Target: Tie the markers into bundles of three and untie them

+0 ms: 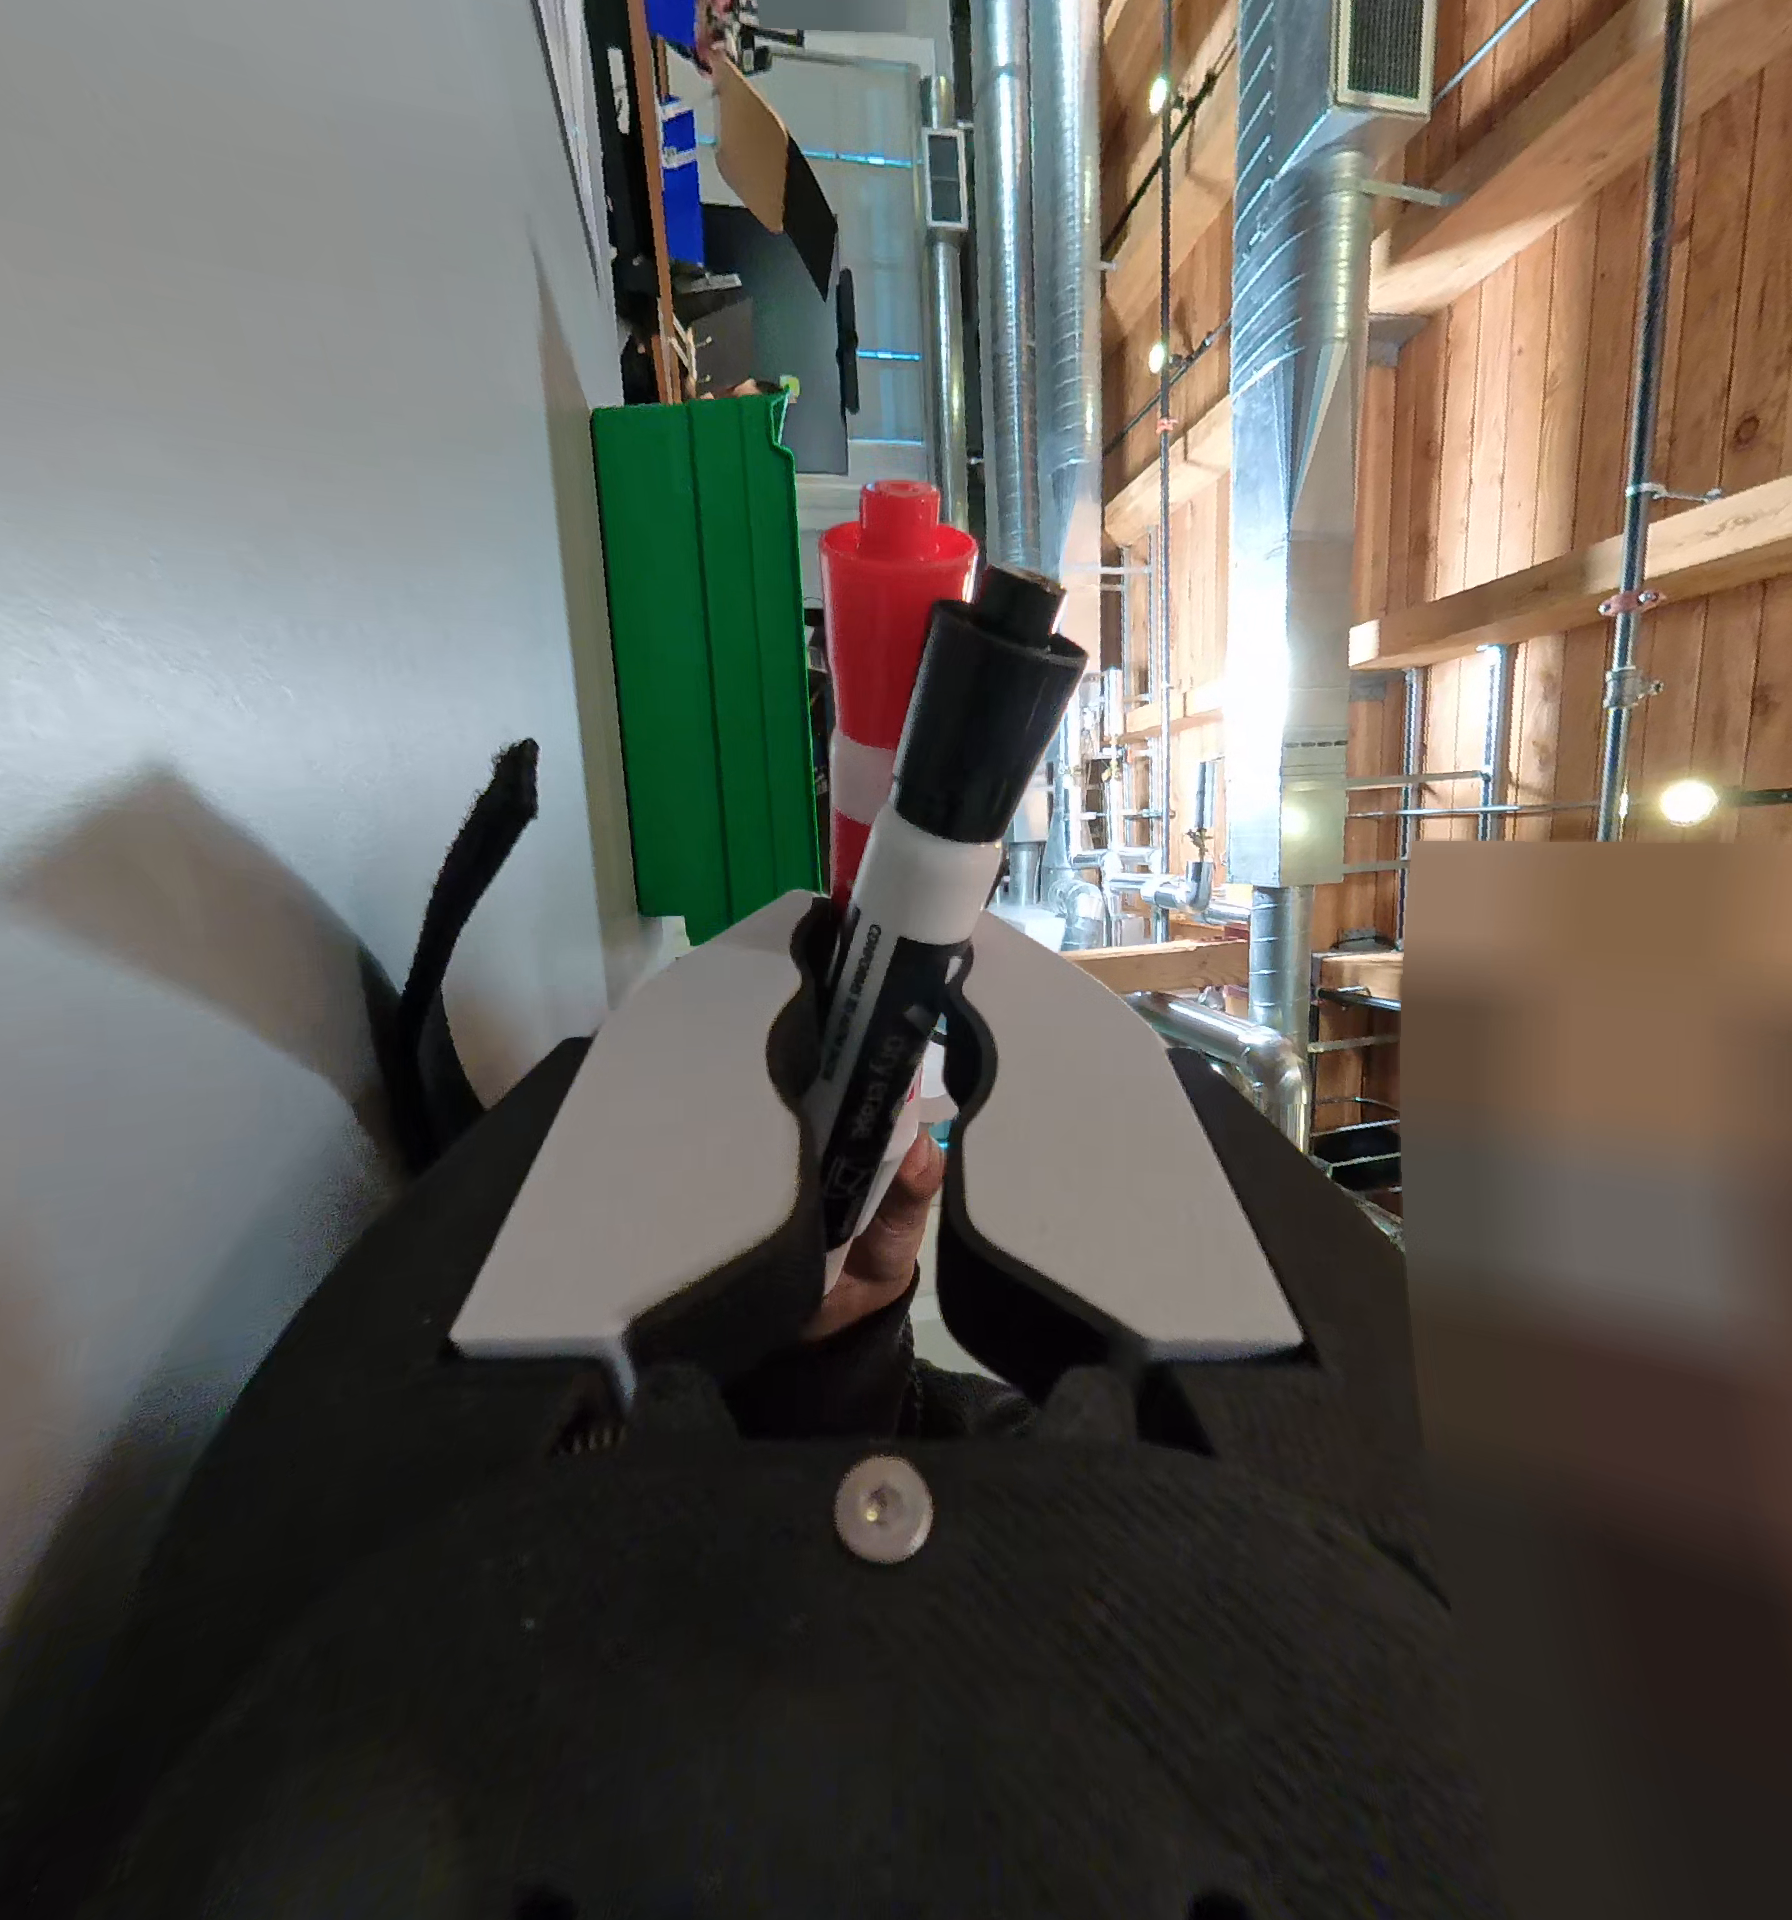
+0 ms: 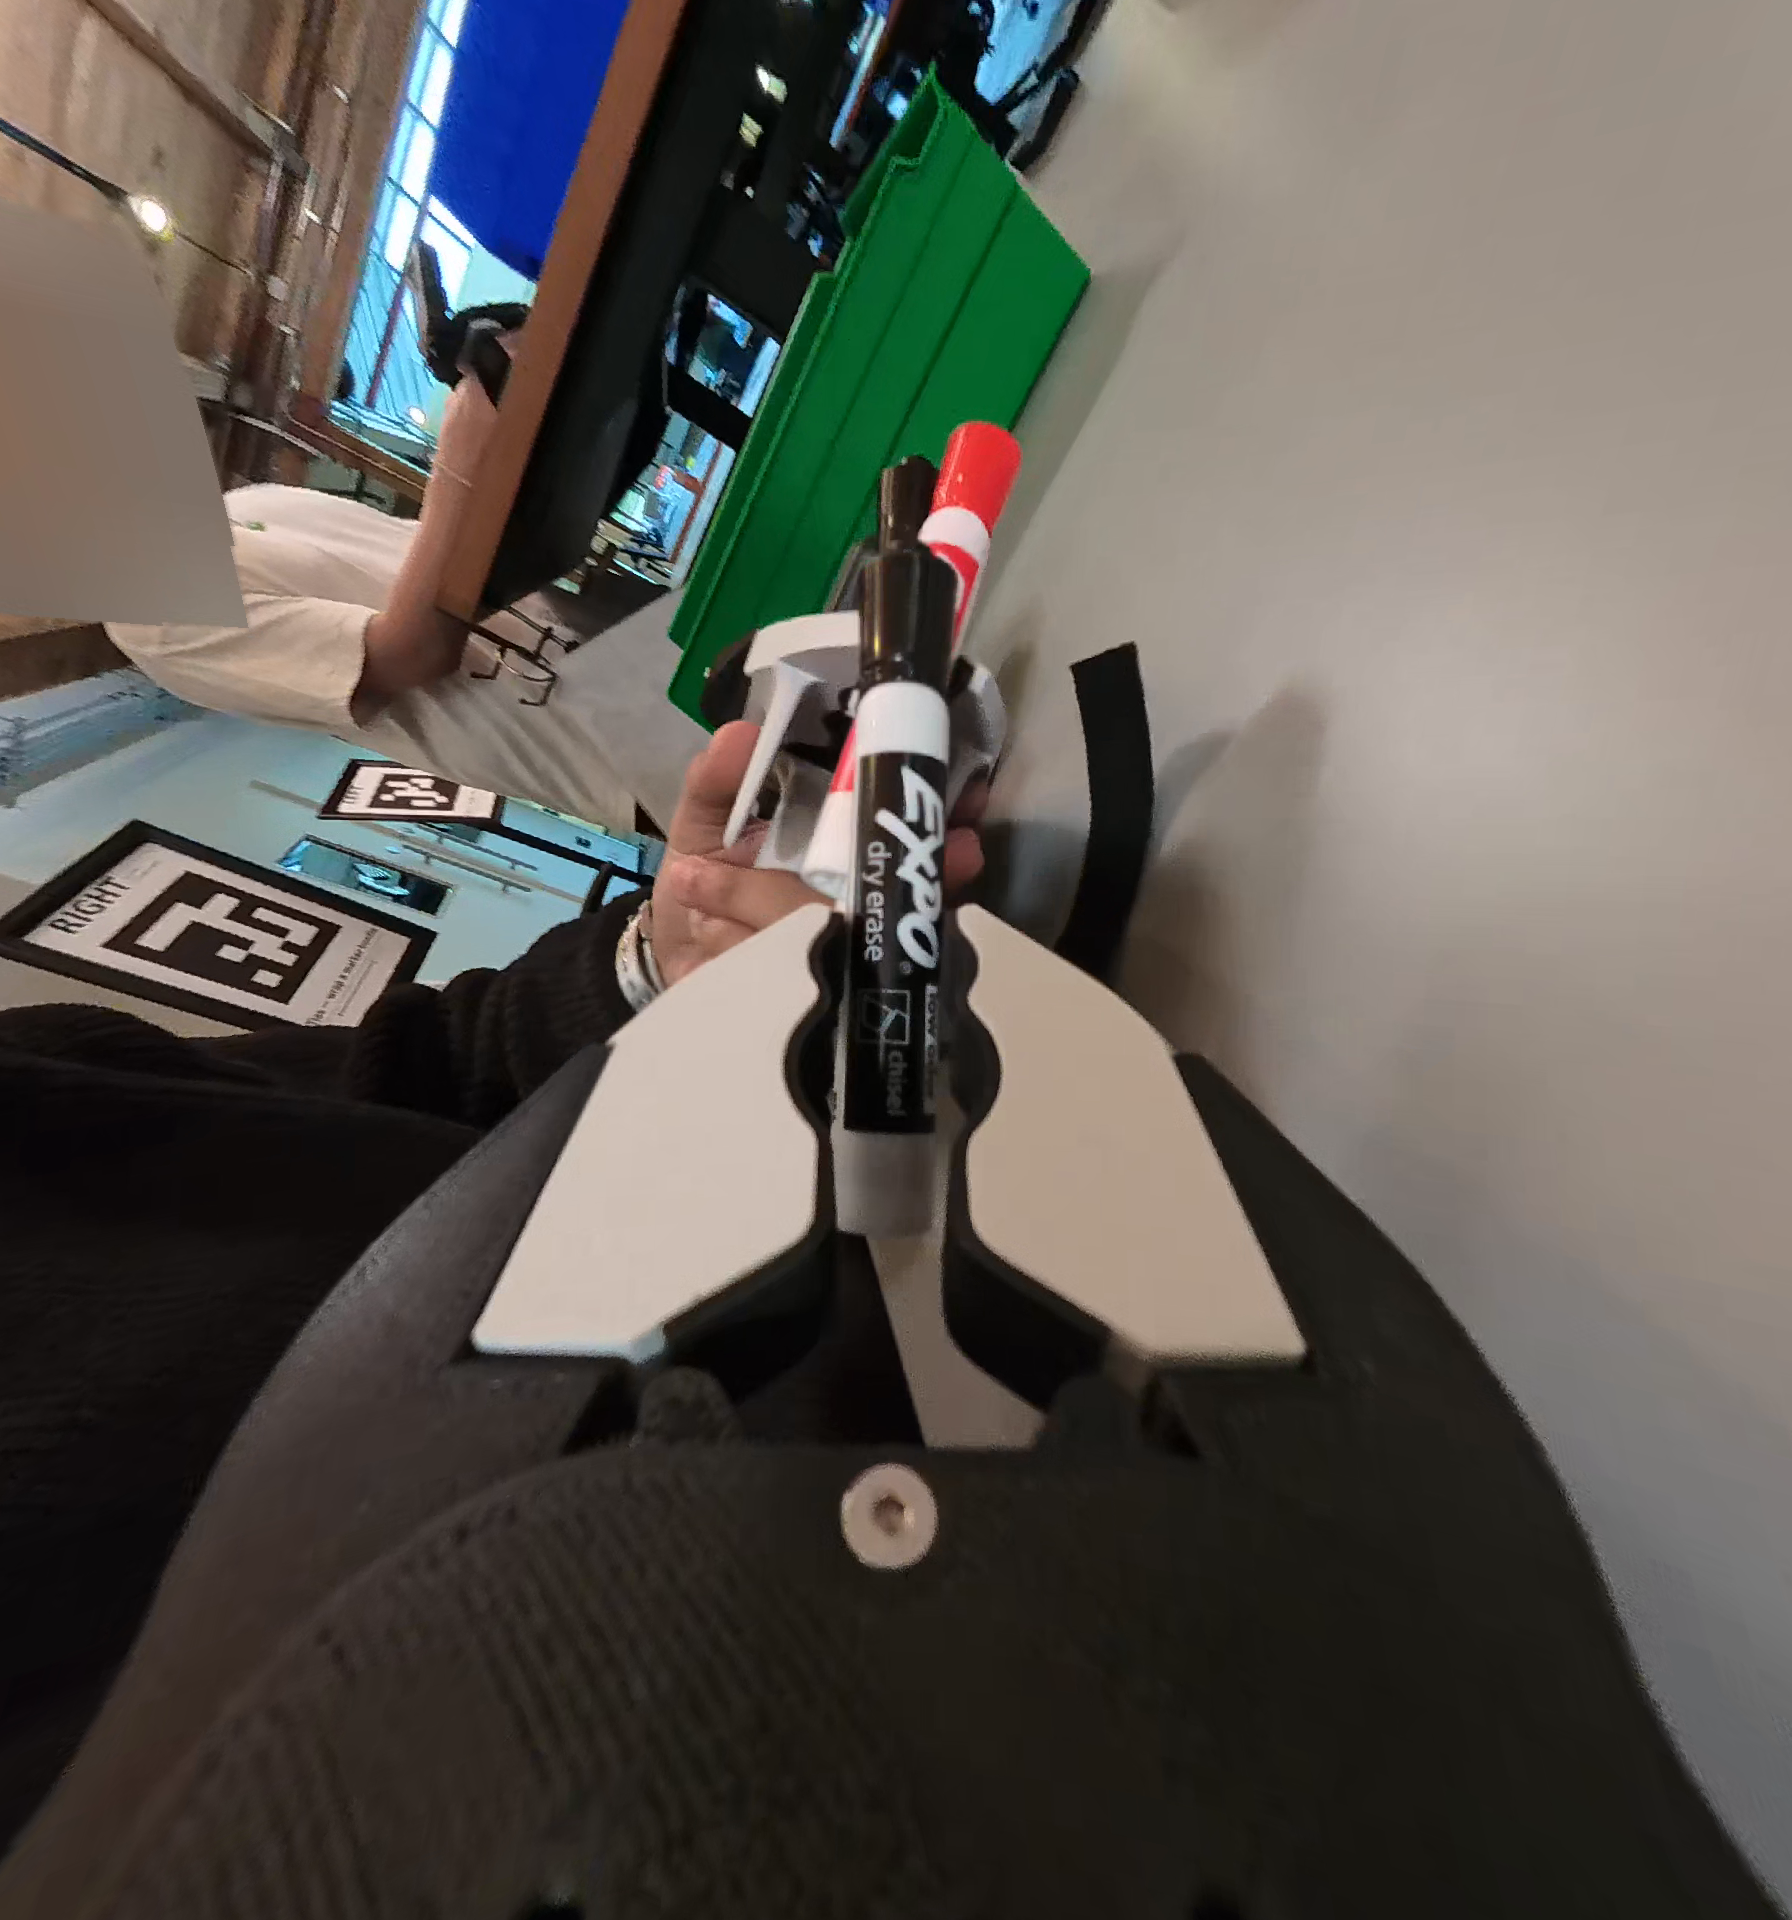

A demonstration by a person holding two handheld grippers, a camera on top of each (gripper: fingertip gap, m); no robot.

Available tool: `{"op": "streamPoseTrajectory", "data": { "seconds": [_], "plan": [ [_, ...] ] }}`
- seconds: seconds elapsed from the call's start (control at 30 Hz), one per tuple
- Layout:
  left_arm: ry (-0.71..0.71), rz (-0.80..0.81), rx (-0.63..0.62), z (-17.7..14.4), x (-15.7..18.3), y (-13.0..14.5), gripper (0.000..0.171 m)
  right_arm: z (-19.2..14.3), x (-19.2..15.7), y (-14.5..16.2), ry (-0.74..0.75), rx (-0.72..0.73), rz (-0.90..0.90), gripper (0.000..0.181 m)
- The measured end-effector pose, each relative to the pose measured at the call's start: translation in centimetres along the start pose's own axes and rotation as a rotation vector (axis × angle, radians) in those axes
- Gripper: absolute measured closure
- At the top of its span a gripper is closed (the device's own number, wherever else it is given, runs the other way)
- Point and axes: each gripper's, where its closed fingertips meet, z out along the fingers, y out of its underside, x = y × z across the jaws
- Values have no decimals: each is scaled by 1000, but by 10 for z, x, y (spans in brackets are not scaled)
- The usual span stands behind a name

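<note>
I held my left gripper (image 1: pixel 876 1049) and right gripper (image 2: pixel 897 1023) nearly closed on the markers, a black marker (image 2: pixel 897 883) and a red marker (image 1: pixel 876 644) at least; a 3rd I couldn't tell. Gripping both ends kept them parallel above the table (image 2: pixel 1494 727), near the black strap (image 2: pixel 1115 790), presumably for wrapping.

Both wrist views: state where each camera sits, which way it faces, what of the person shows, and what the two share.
Left wrist view: sits on the left tool, looking along its fingers past the black marker and red marker toward wooden planks and ducts; a fingertip shows.
Right wrist view: sits on the right tool, looking at the black marker, the left tool beyond, a hand and dark sleeve.
Shared: both markers, green bin, black strap.
</note>
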Motion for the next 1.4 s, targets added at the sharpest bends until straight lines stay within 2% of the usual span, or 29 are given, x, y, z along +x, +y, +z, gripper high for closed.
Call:
{"op": "streamPoseTrajectory", "data": {
  "seconds": [0.17, 0.7, 0.97, 1.4],
  "plan": [
    [0, 8, -18, 2, 1, 4, 151, 6, 4, 10, 44, -57, -27, 164],
    [-18, 28, -10, 2, 0, 4, 151, 9, 2, 15, 32, -78, -17, 164],
    [-48, 47, -38, 5, -4, 10, 151, 2, 5, 2, 12, -4, 48, 164],
    [-79, 67, -170, 17, -12, 43, 151, 10, 4, -2, -71, 82, 232, 164]
  ]
}}
